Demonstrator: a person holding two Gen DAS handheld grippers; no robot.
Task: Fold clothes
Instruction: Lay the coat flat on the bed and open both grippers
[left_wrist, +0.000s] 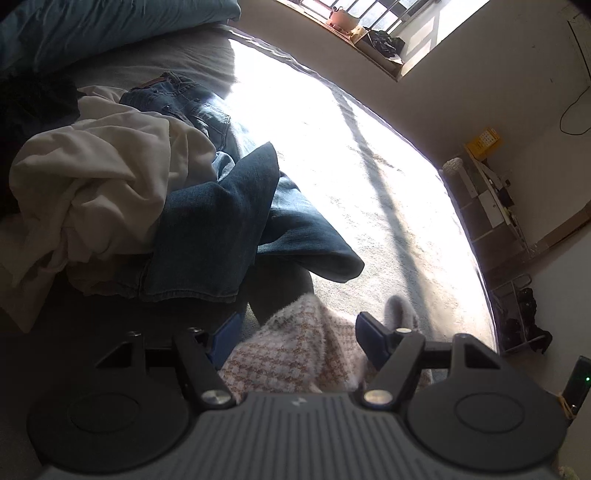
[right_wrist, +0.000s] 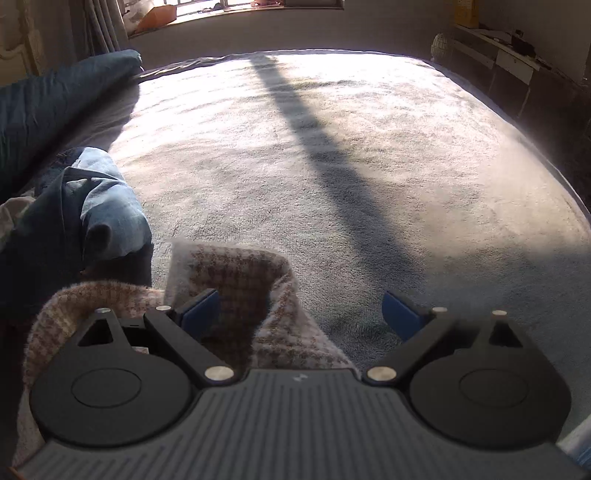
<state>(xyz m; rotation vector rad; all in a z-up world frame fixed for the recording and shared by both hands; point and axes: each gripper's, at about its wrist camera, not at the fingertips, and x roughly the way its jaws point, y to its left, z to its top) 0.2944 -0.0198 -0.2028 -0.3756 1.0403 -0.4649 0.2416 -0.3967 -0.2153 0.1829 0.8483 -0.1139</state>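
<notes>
On bed (right_wrist: 369, 166) | 1 checked garment (right_wrist: 240, 269) | 1 jeans (left_wrist: 207, 229) | 2 claws released: left claw (left_wrist: 295, 332), right claw (right_wrist: 301, 312)

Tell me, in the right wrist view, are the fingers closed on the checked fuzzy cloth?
No. The right gripper has its fingers spread wide apart, and the checked fuzzy cloth lies loose between them, not pinched.

Home bedroom: wide bed (right_wrist: 351, 155) under grey fleece cover, teal pillow (right_wrist: 48, 107), barred window (left_wrist: 369, 14), wall shelving (left_wrist: 491, 206).
</notes>
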